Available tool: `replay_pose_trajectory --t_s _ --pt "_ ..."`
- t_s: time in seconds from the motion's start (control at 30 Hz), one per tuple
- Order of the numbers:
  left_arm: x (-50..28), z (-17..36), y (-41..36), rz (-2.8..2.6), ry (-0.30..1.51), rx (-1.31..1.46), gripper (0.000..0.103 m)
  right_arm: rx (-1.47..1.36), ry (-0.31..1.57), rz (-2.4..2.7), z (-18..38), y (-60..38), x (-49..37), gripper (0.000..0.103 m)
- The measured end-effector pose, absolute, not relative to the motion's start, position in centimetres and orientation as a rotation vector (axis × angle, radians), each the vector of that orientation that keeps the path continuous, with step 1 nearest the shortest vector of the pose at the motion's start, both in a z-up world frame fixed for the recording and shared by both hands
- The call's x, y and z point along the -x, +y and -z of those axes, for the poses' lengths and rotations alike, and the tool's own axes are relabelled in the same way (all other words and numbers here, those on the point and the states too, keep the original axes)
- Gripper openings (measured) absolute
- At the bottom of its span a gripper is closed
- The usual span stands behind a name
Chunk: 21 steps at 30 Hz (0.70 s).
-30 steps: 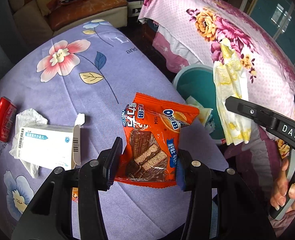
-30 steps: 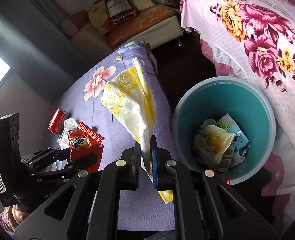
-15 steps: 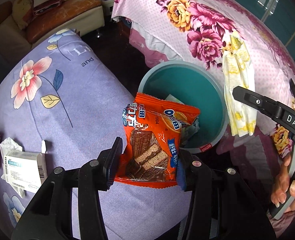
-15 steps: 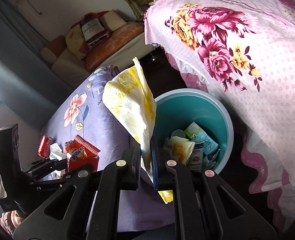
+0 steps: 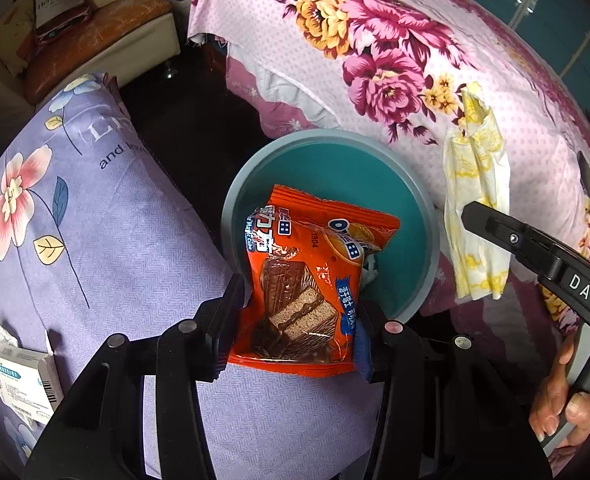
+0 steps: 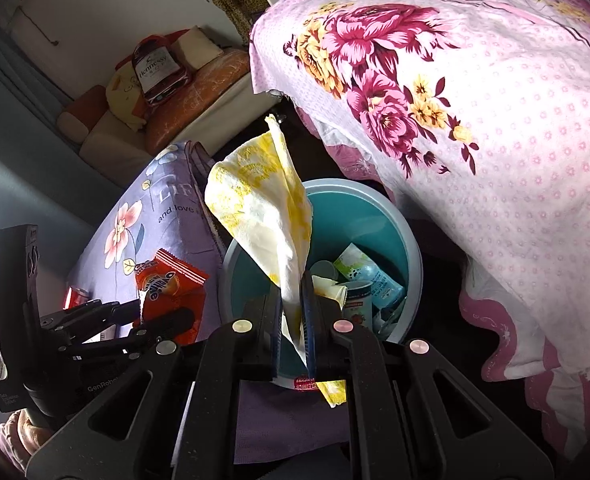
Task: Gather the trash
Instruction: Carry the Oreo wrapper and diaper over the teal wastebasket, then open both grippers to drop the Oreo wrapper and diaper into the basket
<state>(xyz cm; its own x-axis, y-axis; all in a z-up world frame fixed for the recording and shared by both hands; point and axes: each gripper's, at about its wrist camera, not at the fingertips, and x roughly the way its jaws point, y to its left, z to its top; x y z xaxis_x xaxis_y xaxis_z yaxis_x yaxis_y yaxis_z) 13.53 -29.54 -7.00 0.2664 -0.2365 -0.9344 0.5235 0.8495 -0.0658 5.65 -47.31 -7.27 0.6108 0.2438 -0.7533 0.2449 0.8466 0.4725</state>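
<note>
Left wrist — one wrapper, one bin.

Left gripper: pointing steeply down, jaws clamped on both sides of a snack packet.
Right gripper: tilted down, jaws pinched tight on a napkin.
Right hand: fingers wrapped around the handle.

The teal bin stands in a dark floor gap, hemmed by the purple-covered table on one side and the pink floral bedspread overhanging the other. Its mouth is open above; trash fills only its bottom.
</note>
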Motion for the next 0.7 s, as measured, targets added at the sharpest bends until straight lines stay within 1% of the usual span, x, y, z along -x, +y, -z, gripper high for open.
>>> replay_pose_trajectory --t_s 0.1,0.17,0.23,0.33,0.43,0.7 --pt "-13.6 7.3 -30.2 0.536 1.200 -0.276 0.052 -0.582 0.931 0.012 7.3 -47.7 -5.7 0.009" --pt "-13.6 7.5 -30.5 0.536 1.198 -0.283 0.059 -0.582 0.931 0.019 7.3 -47.8 -5.8 0.009" --pt "-13.6 7.6 -30.6 0.526 1.193 -0.289 0.076 -0.578 0.934 0.023 7.3 -47.8 -5.9 0.009" --pt "-13.8 7.9 -30.2 0.518 1.198 -0.282 0.084 -0.571 0.943 0.028 7.5 -47.7 -6.0 0.009" --pt "-14.0 8.2 -29.5 0.507 1.214 -0.259 0.088 -0.564 0.953 0.028 7.6 -47.4 -6.3 0.009" --pt "-13.6 8.5 -27.3 0.485 1.228 -0.222 0.090 -0.532 0.982 0.030 7.8 -46.2 -7.3 0.012"
